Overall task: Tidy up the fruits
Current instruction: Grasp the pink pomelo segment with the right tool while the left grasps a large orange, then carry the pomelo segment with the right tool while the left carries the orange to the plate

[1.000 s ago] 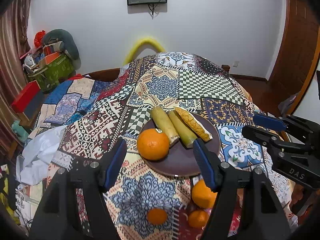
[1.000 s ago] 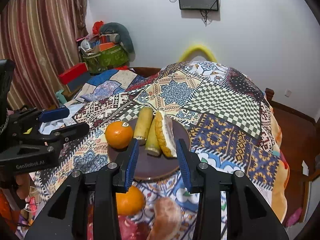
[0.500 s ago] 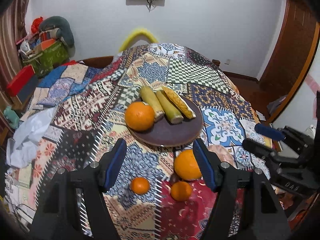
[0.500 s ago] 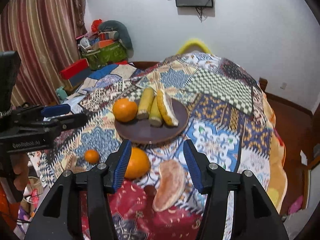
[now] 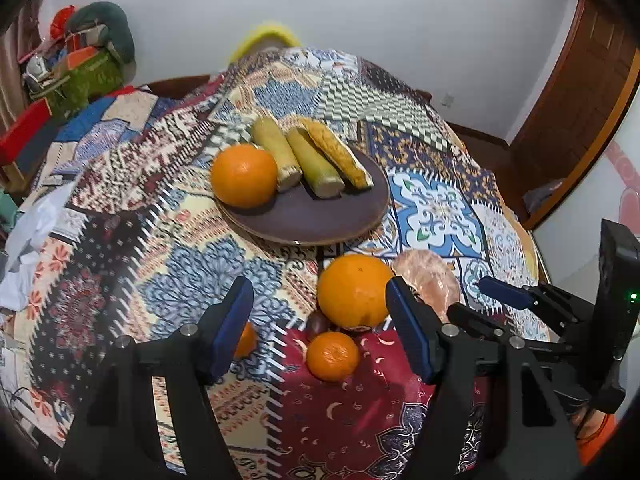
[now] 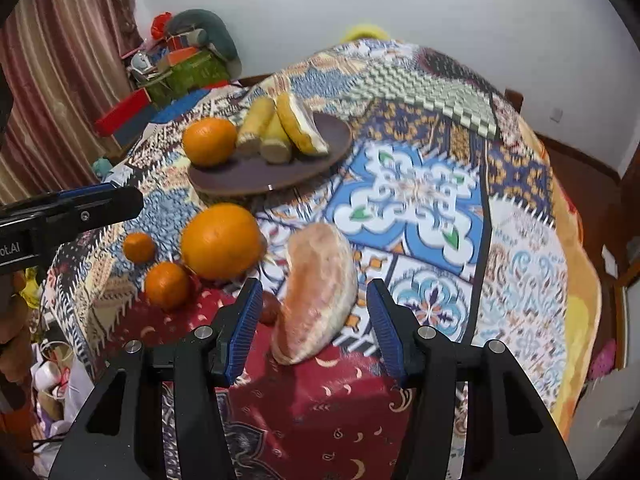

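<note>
The brown plate (image 5: 320, 220) on the quilt-covered table (image 5: 436, 208) already gathers 1 orange (image 5: 244, 175), 2 sugarcane pieces (image 5: 294, 158) and a wrapped wedge (image 5: 338, 152), packed toward its far side, leaving the near half bare for more. Loose fruit lies just in front: a large orange (image 5: 354, 291), 2 tangerines (image 6: 166, 285) and a pomelo segment (image 6: 318, 298). The right claw (image 6: 312, 330) stands apart astride that segment, pads not touching, likely lining up a grab. The left claw (image 5: 320, 334) hangs apart and empty above the large orange.
</note>
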